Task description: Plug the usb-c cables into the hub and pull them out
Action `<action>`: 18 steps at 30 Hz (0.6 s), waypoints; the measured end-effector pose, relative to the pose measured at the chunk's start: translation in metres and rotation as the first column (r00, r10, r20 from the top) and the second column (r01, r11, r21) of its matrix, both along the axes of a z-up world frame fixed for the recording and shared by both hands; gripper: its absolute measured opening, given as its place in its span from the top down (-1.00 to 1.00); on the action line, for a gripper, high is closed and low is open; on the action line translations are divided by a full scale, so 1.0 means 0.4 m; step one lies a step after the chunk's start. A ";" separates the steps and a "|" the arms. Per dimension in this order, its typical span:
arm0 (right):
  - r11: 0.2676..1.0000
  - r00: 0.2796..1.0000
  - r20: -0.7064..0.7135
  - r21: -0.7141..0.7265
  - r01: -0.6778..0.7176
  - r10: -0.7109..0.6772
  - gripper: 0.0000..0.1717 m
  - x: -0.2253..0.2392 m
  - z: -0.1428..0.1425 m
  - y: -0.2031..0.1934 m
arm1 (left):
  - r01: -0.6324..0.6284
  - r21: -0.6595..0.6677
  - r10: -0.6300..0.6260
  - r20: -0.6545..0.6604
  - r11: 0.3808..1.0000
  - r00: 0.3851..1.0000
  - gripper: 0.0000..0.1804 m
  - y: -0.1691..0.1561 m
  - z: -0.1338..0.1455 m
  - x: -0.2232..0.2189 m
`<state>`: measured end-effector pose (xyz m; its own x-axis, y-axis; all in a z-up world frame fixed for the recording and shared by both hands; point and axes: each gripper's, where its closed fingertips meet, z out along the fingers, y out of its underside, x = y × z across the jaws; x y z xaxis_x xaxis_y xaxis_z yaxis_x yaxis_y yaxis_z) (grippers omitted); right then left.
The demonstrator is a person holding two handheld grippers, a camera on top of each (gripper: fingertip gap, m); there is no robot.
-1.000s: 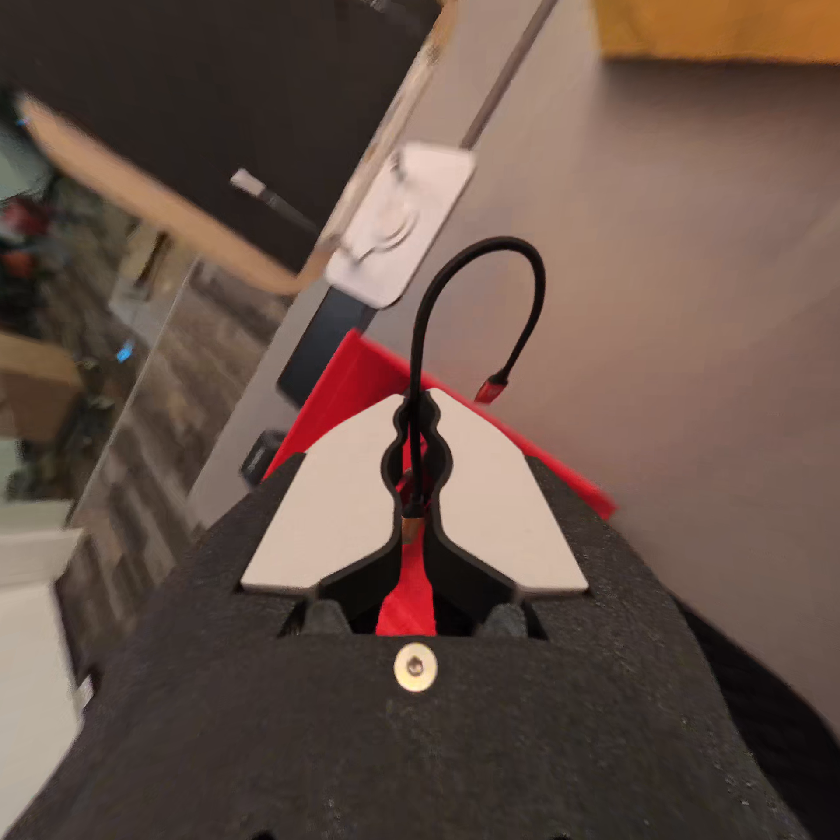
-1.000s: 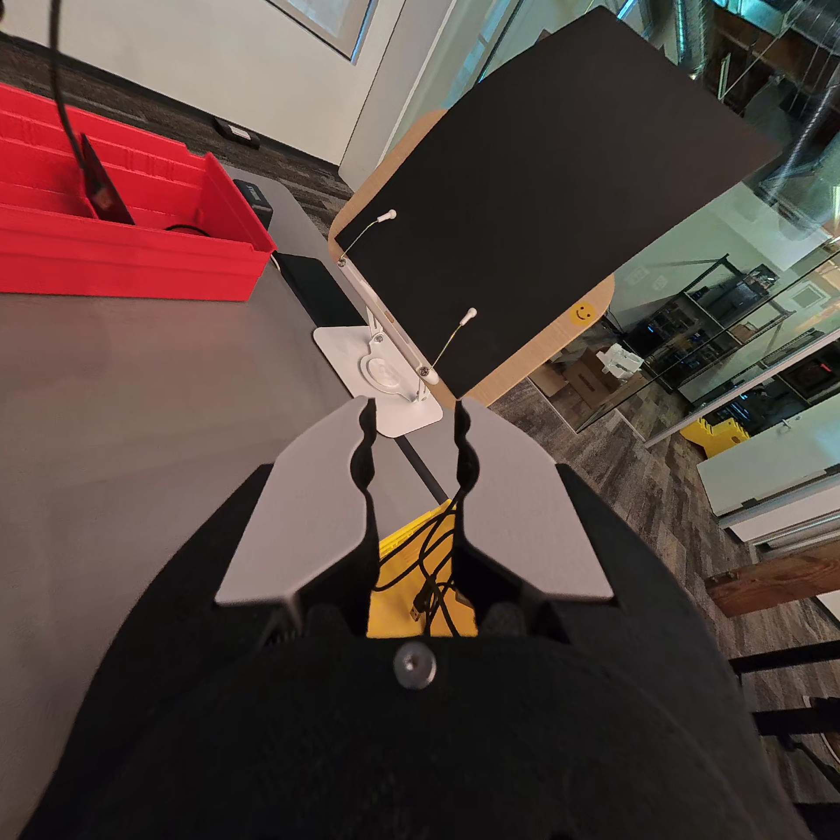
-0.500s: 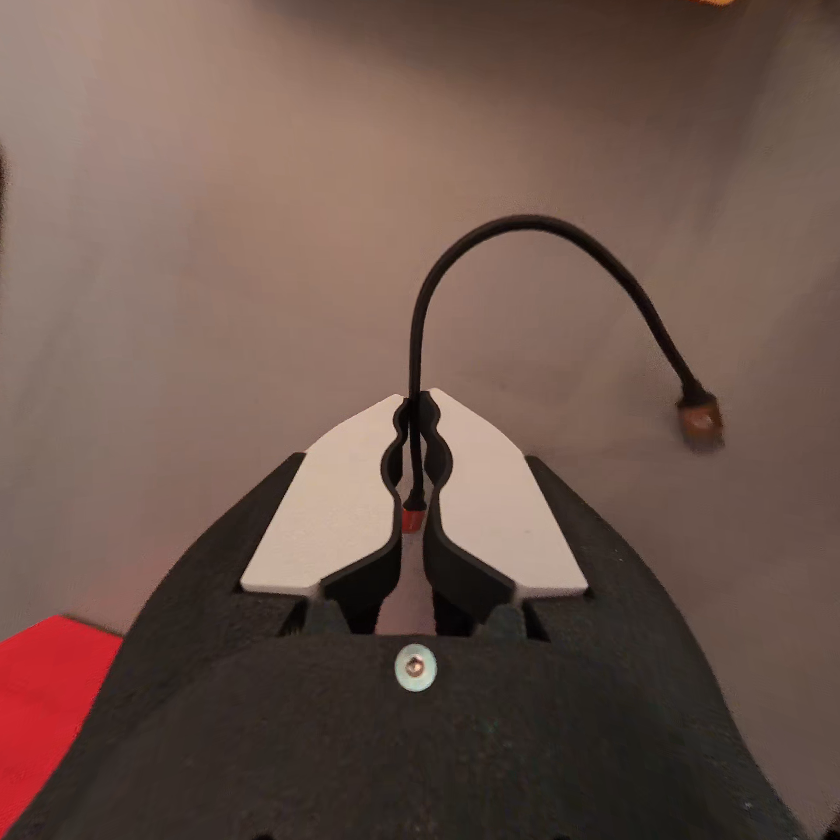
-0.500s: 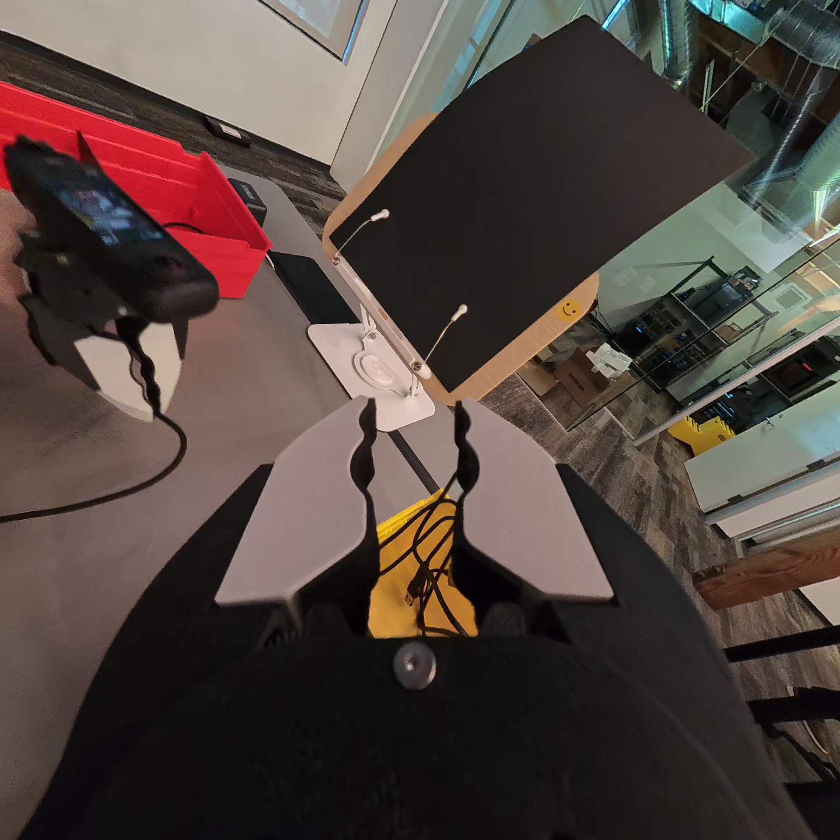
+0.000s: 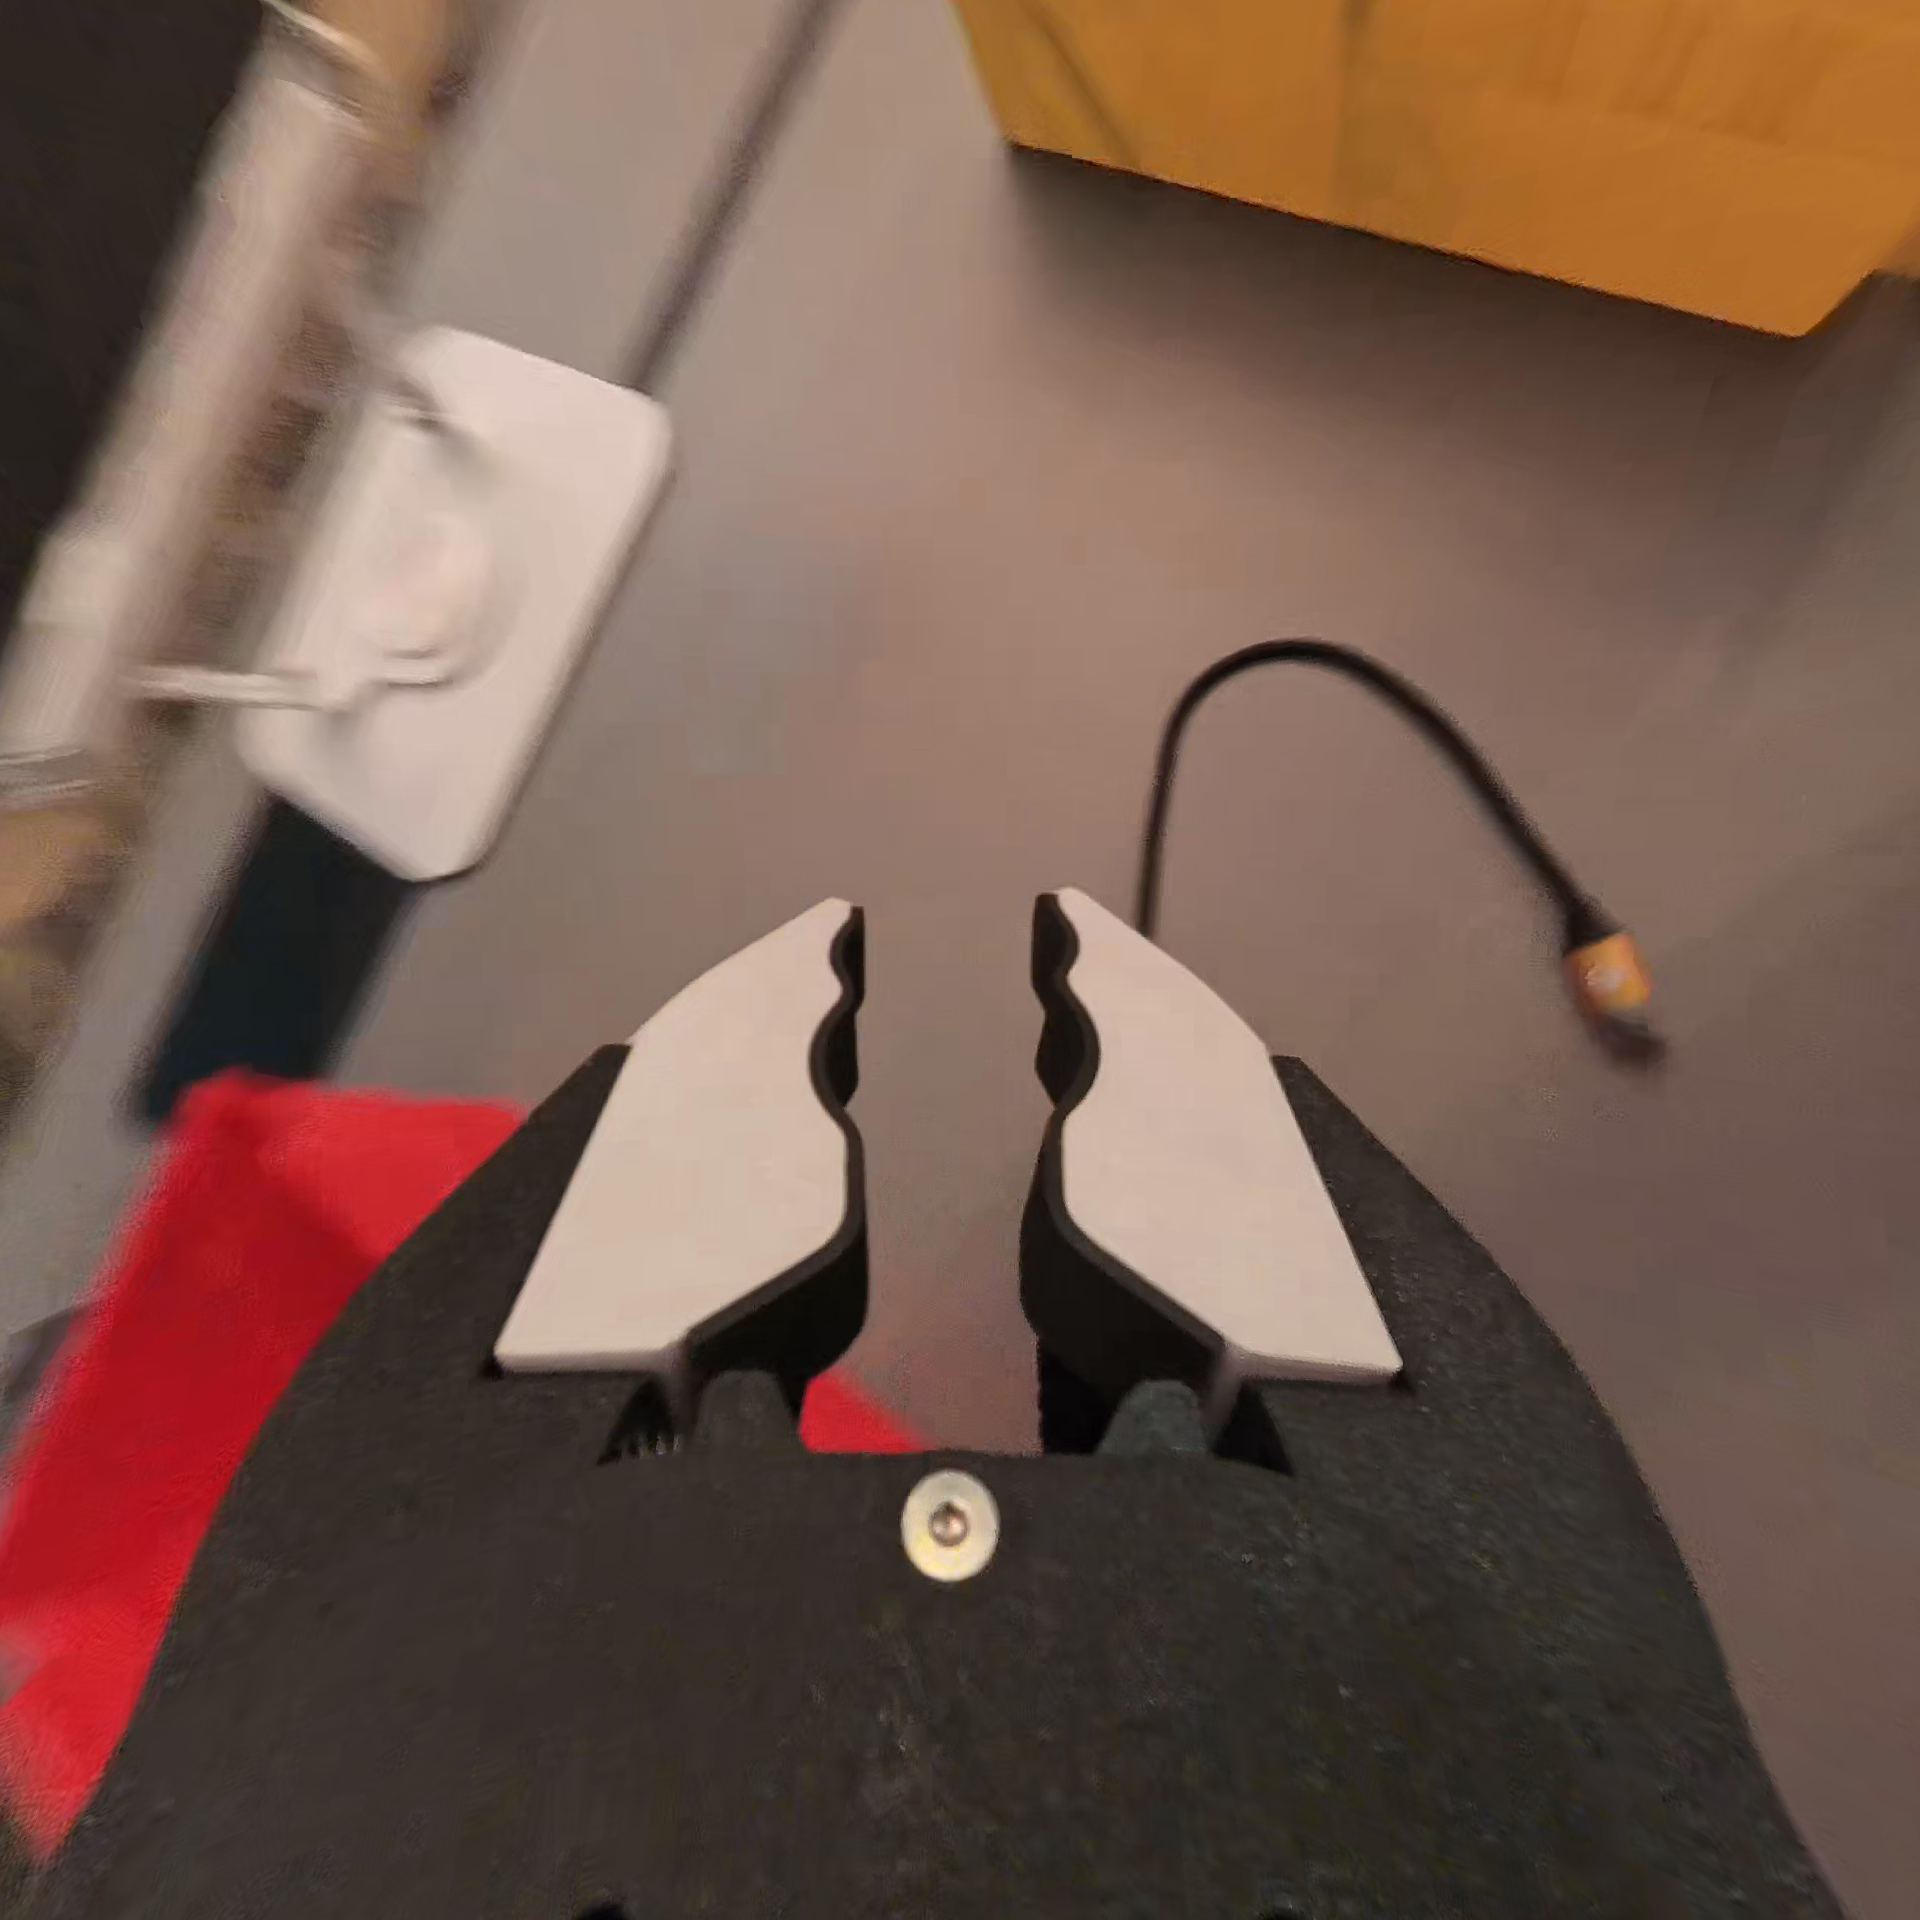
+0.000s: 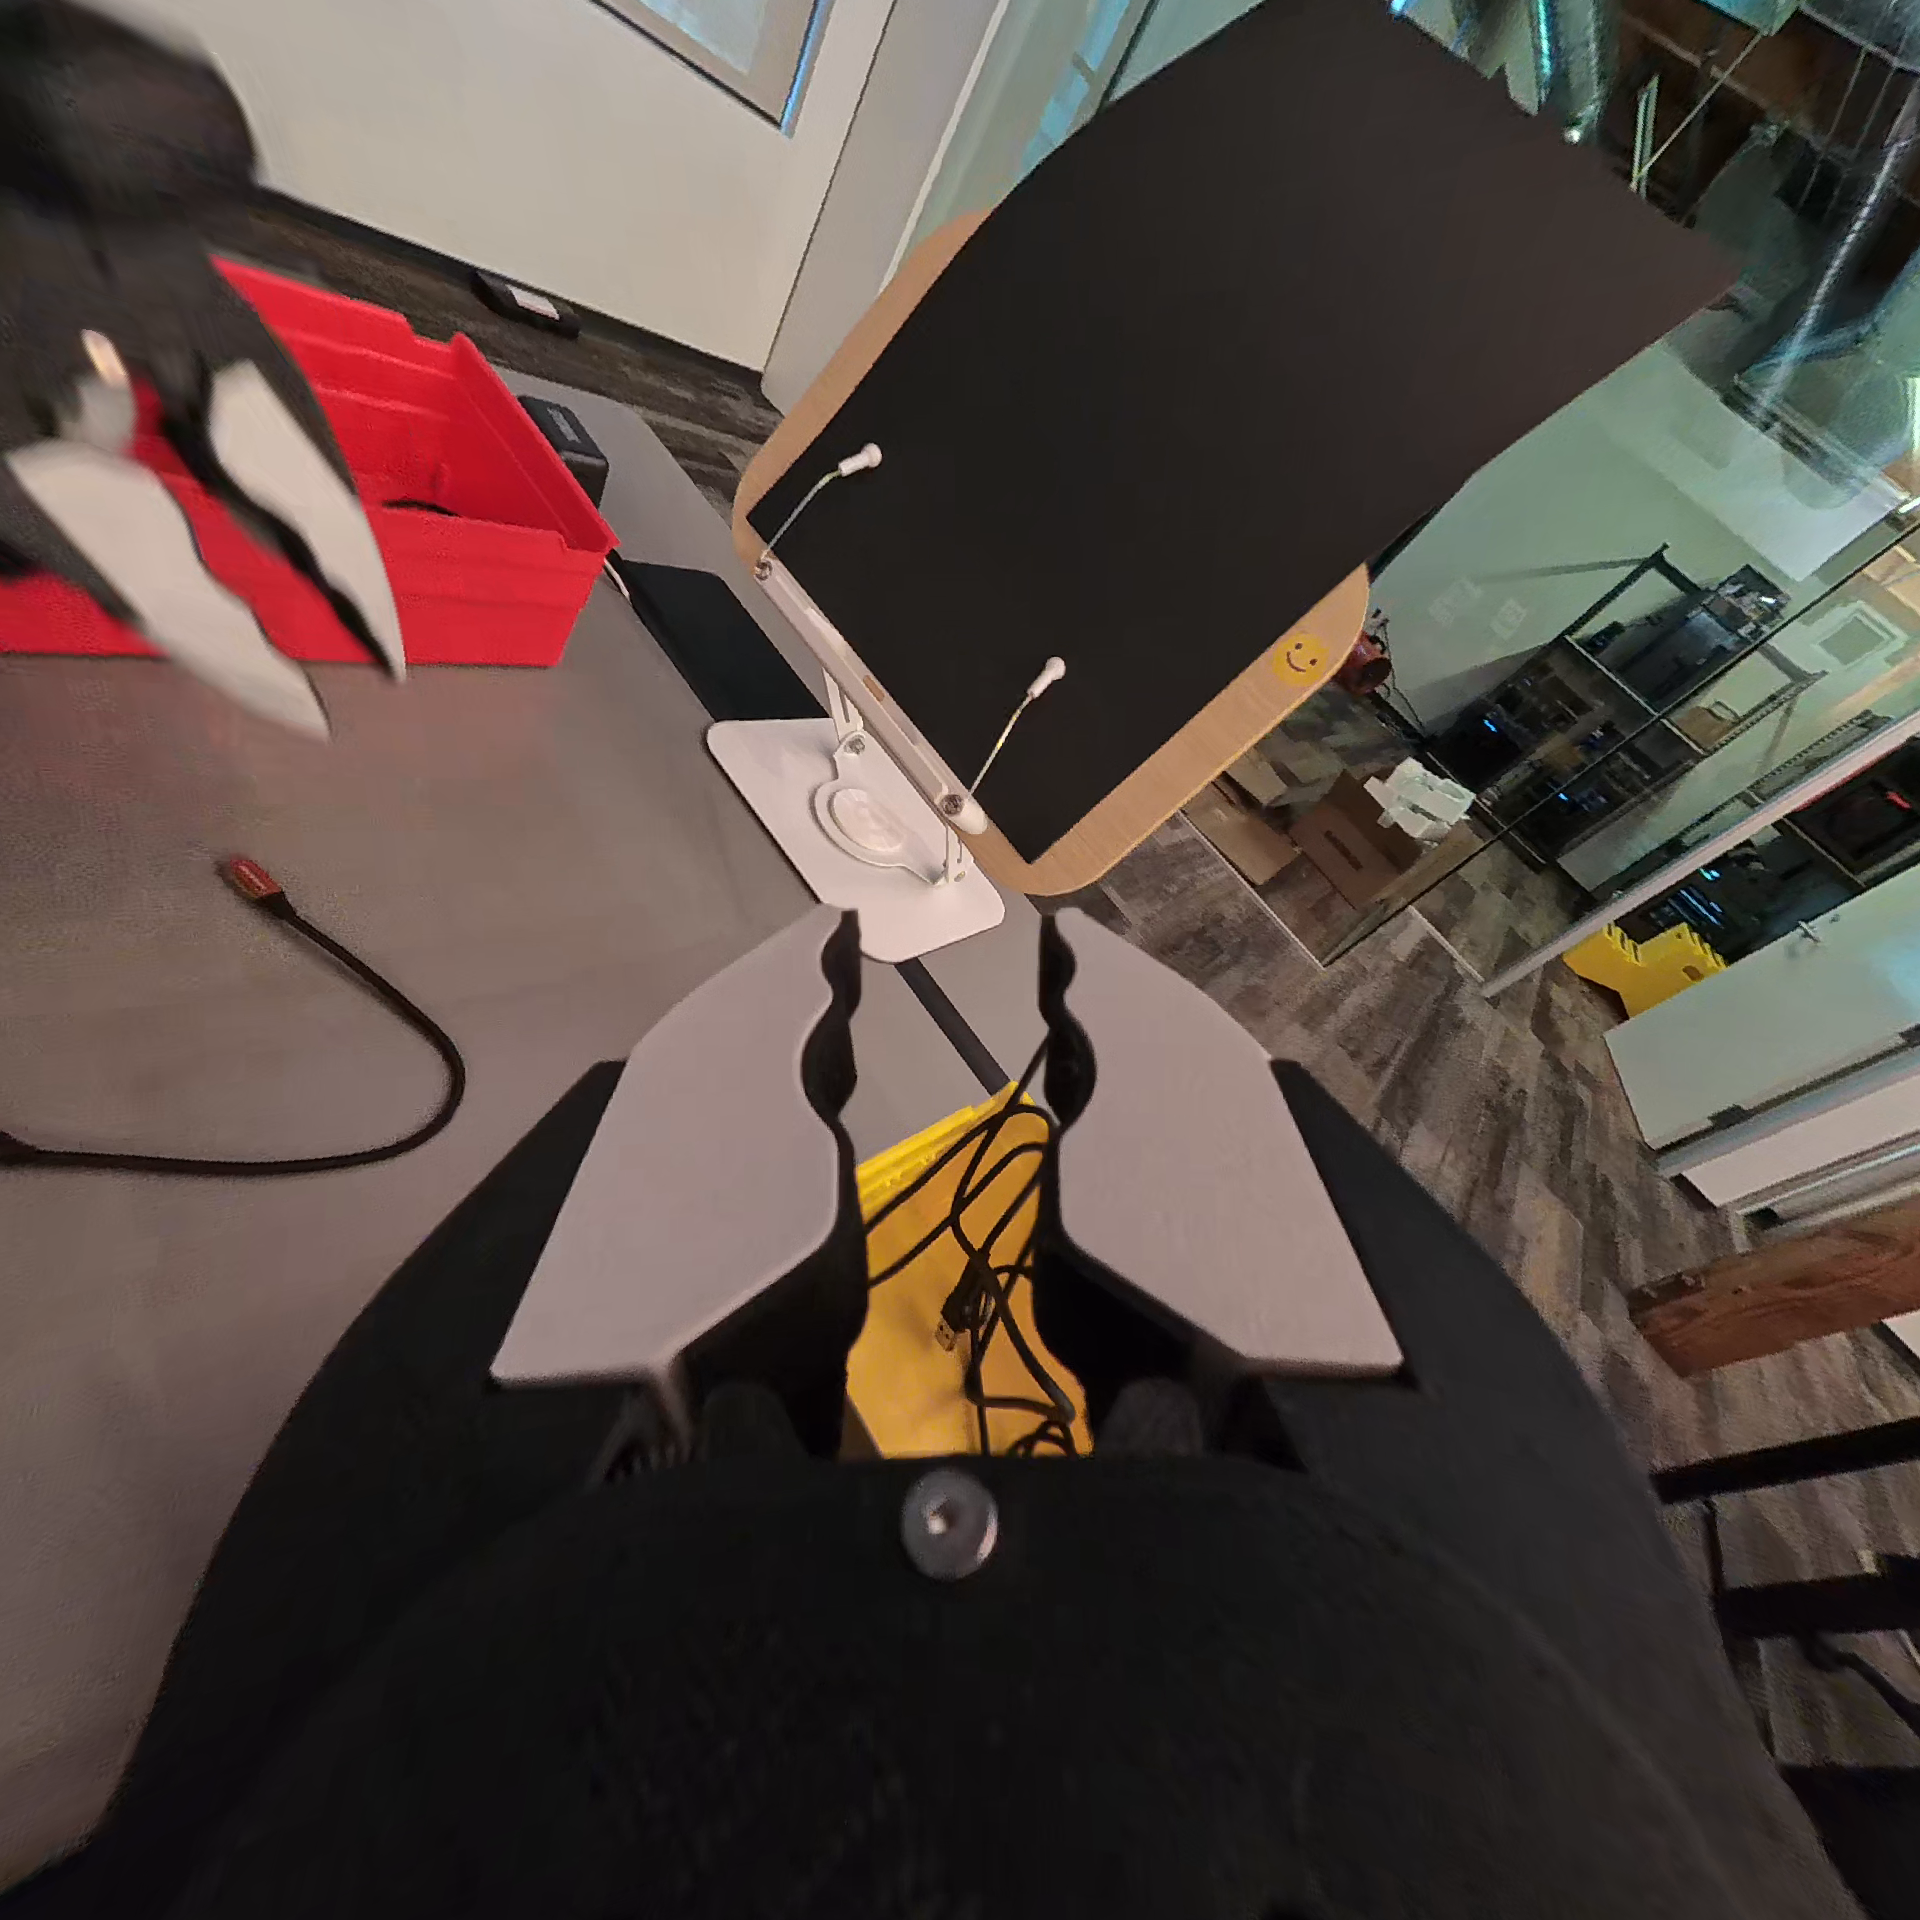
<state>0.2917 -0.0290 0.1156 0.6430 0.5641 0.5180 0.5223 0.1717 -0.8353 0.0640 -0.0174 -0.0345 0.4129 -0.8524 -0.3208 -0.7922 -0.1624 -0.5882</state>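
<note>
A black usb-c cable lies loose on the grey counter, centre right of frame, arching over with its plug pointing lower right. The left gripper, clamped on it half a second ago, now gapes empty; the right gripper stays open, gripping nothing

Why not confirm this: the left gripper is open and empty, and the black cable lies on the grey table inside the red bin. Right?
Not quite. The left gripper is open and empty, but the black cable lies on the bare grey table, outside the red bin. The right wrist view shows it.
</note>
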 end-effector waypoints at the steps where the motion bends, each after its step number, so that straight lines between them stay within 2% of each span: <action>1: 1.000 1.000 -0.008 0.004 -0.010 0.010 0.62 -0.005 0.004 -0.004 | -0.020 0.062 0.021 -0.021 0.998 1.000 0.65 -0.003 0.061 -0.062; 3: 1.000 1.000 -0.001 0.014 -0.025 0.025 0.62 -0.018 0.010 -0.012 | -0.038 0.086 0.044 -0.070 0.996 0.997 0.72 -0.025 0.142 -0.196; 4: 0.999 1.000 0.012 0.020 -0.025 0.025 0.62 -0.022 0.011 -0.013 | -0.020 0.052 0.024 -0.082 0.998 0.996 0.75 -0.044 0.158 -0.253; 6: 1.000 0.999 0.044 0.025 -0.018 0.017 0.62 -0.028 0.010 -0.014 | 0.050 -0.043 -0.055 -0.119 0.998 0.991 0.82 -0.078 0.139 -0.351; 9: 1.000 0.995 0.096 0.027 0.012 -0.015 0.61 -0.024 0.001 -0.008 | 0.065 -0.180 -0.119 -0.309 0.982 0.944 0.79 -0.080 0.007 -0.491; 13: 1.000 0.993 0.112 0.021 0.019 -0.021 0.61 -0.024 -0.006 -0.008 | 0.046 -0.381 -0.232 -0.458 0.924 0.858 0.80 -0.103 -0.182 -0.577; 16: 1.000 0.996 0.086 0.021 -0.003 0.001 0.61 -0.032 -0.003 -0.014 | 0.060 -0.327 -0.269 -0.644 0.943 0.716 0.78 -0.068 -0.226 -0.671; 18: 1.000 0.997 0.083 0.021 -0.006 0.005 0.61 -0.031 -0.004 -0.014 | 0.066 -0.362 -0.309 -0.670 0.930 0.675 0.79 -0.069 -0.234 -0.703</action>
<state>0.2791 -0.0344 0.1141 0.5941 0.5558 0.5814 0.5888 0.1919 -0.7852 -0.2172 -0.0448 -0.1279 -0.0135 -0.9844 -0.1757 -0.9777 -0.0238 0.2085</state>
